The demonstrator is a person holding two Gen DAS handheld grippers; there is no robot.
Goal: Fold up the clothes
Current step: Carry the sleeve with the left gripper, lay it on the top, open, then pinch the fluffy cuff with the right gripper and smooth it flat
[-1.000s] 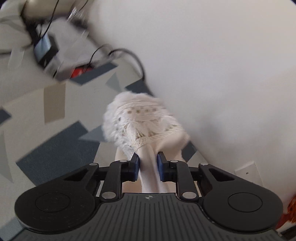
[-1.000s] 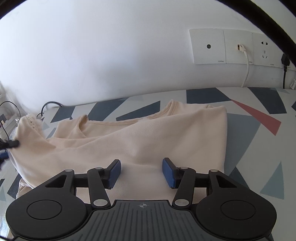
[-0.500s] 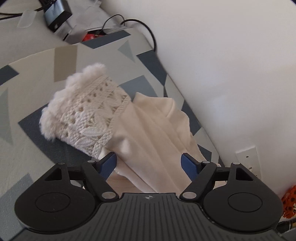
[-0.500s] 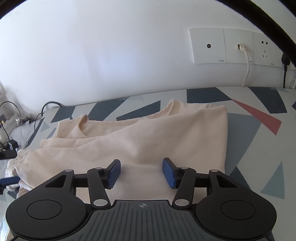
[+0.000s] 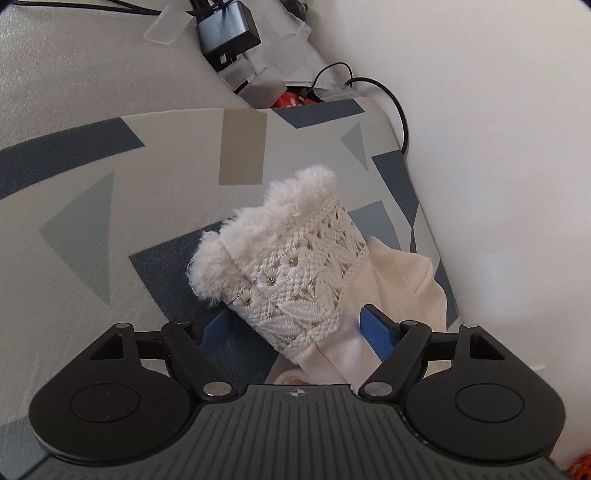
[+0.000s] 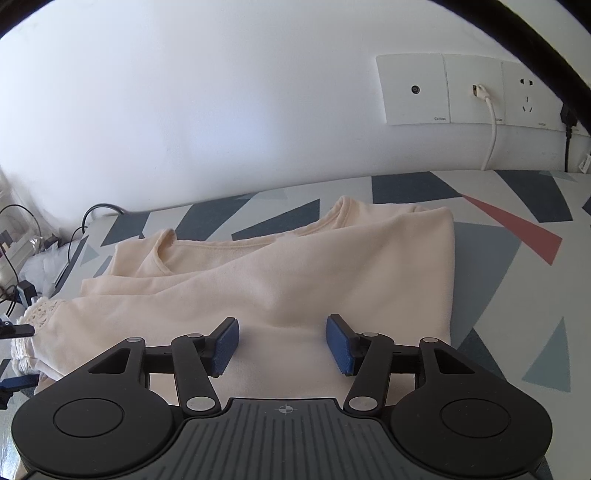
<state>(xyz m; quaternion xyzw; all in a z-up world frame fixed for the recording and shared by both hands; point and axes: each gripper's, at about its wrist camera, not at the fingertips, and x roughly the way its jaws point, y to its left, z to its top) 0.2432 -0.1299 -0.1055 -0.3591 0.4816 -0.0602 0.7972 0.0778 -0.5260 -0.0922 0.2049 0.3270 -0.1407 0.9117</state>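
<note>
1. Cream top [image 6: 295,280]: spread flat on patterned mat [image 6: 517,266], neckline toward far wall, right edge folded straight; a sleeve laid across the body toward the left.
2. Sleeve cuff [image 5: 295,280]: white crochet lace band with fluffy trim at its far end, resting on the mat at the garment's left side; also visible at the left edge of the right wrist view [image 6: 40,314].
3. Left gripper [image 5: 299,325]: blue pads spread wide, one either side of the lace cuff, nothing clamped; contact with fabric cannot be told.
4. Right gripper [image 6: 282,345]: pads parted, poised over the near part of the top, holding nothing.
5. Wall sockets [image 6: 469,90]: three white plates on the far wall, right; white cable [image 6: 491,129] plugged into the middle one.
6. Black adapter [image 5: 229,31] with cables: far left, beyond the mat's edge.
</note>
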